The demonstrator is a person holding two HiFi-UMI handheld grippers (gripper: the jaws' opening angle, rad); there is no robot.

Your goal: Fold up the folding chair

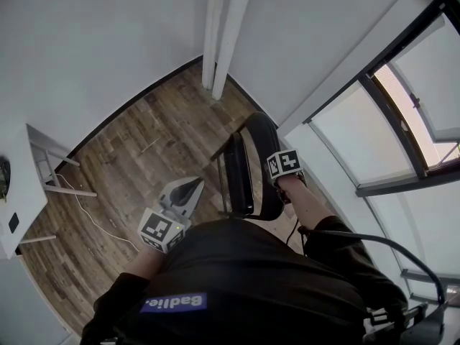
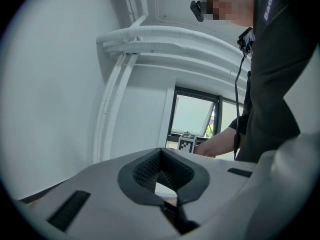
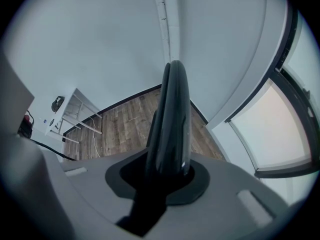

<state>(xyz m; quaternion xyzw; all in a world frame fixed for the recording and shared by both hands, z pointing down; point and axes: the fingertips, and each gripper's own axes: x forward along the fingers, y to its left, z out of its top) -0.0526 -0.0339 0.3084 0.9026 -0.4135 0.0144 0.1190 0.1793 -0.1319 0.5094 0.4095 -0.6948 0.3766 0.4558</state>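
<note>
Black folding chair [image 1: 248, 171] stands upright, long way up-down. Right hand-held gripper [image 3: 167, 176] pinches top of folding chair. Left hand-held gripper [image 1: 191, 189] pressed together, empty, just beside folding chair.

Wooden floor [image 1: 154, 131], on it black folding chair [image 1: 249, 169], white table [image 1: 20, 192], loose cable [image 1: 92, 218].

Bare wood floor [image 1: 136, 149] lies open to the left of the folded chair [image 1: 241, 167], where the left claw [image 1: 192, 185] hangs free. The white table [image 1: 18, 192] and a loose cable [image 1: 83, 210] bound the far left. Corner pipes [image 1: 219, 27] stand behind the chair, and the wall [image 1: 323, 164] under the window crowds its right side.
</note>
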